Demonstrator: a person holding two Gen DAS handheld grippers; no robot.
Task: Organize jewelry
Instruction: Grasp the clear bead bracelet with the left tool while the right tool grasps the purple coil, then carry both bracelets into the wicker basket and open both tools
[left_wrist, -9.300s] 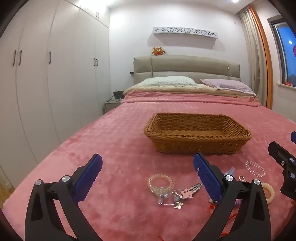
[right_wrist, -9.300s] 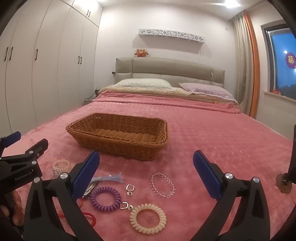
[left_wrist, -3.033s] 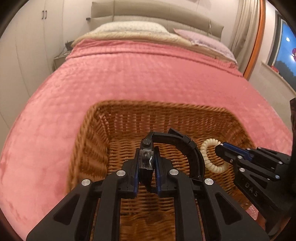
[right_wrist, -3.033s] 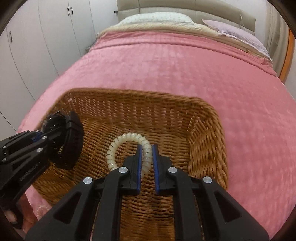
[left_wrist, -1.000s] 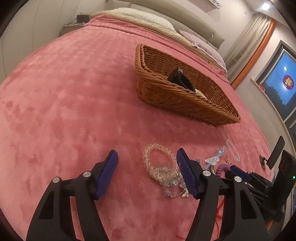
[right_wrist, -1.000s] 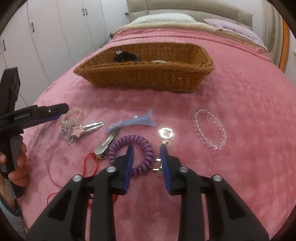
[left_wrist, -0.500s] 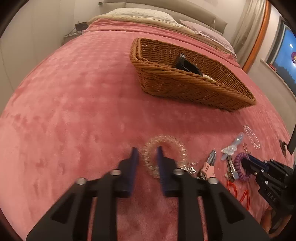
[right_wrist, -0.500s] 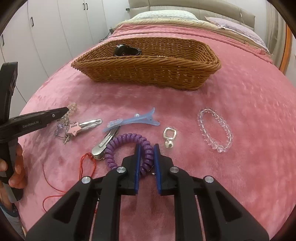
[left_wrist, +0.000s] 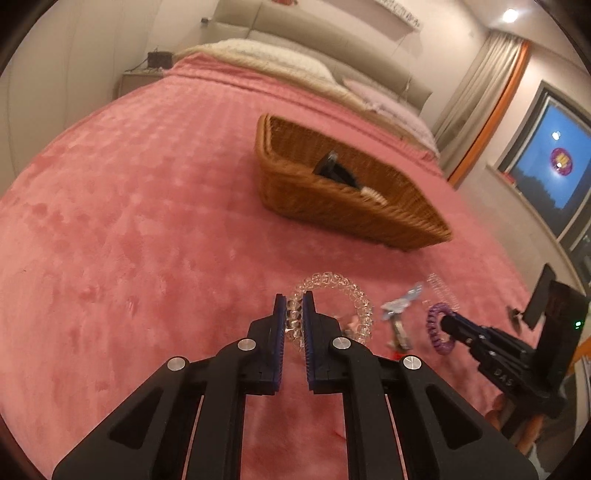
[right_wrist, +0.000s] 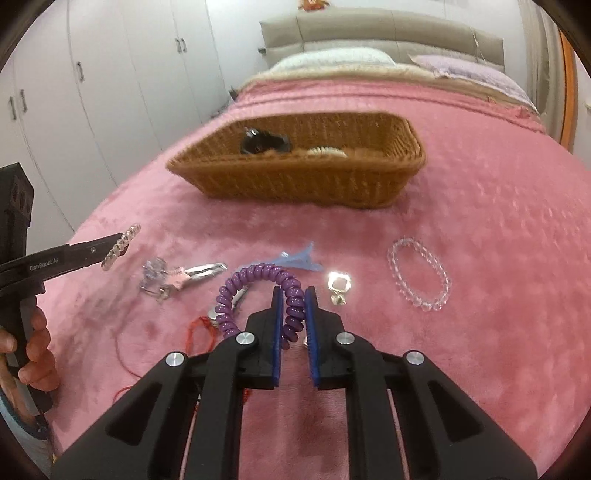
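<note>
In the left wrist view, the left hand-held gripper (left_wrist: 294, 314) has just closed: a second ago its blue pads stood wide either side of the clear coil bracelet (left_wrist: 332, 308) on the pink bed cover (left_wrist: 129, 221), and now they pinch the near-left arc of that ring, which looks lifted slightly off the cover. The ring has no real long axis; its plane lies roughly level and extends away from the pads to the right, towards the wicker basket (left_wrist: 369, 218), which already holds a black item (left_wrist: 334, 170) and a cream coil (left_wrist: 375, 194). Off to the right, the other gripper carries the purple coil hair tie (left_wrist: 437, 328). In the right wrist view, the right hand-held gripper (right_wrist: 294, 314) has also just finished closing; its pads now clamp the right-hand arc of the purple coil hair tie (right_wrist: 255, 291), and the loop stands up and leans left from the pads, its plane tilted rather than flat. The clear coil bracelet (right_wrist: 122, 245) shows edge-on at the tip of the left tool, held in the person's hand (right_wrist: 33, 350). A bead bracelet (right_wrist: 419, 278), small silver charm (right_wrist: 338, 288), blue clip (right_wrist: 297, 258), pink star clip (right_wrist: 184, 277) and red cord (right_wrist: 195, 332) remain on the cover. With both pieces gripped, I judge the next step is carrying them to the basket (right_wrist: 295, 181).
</note>
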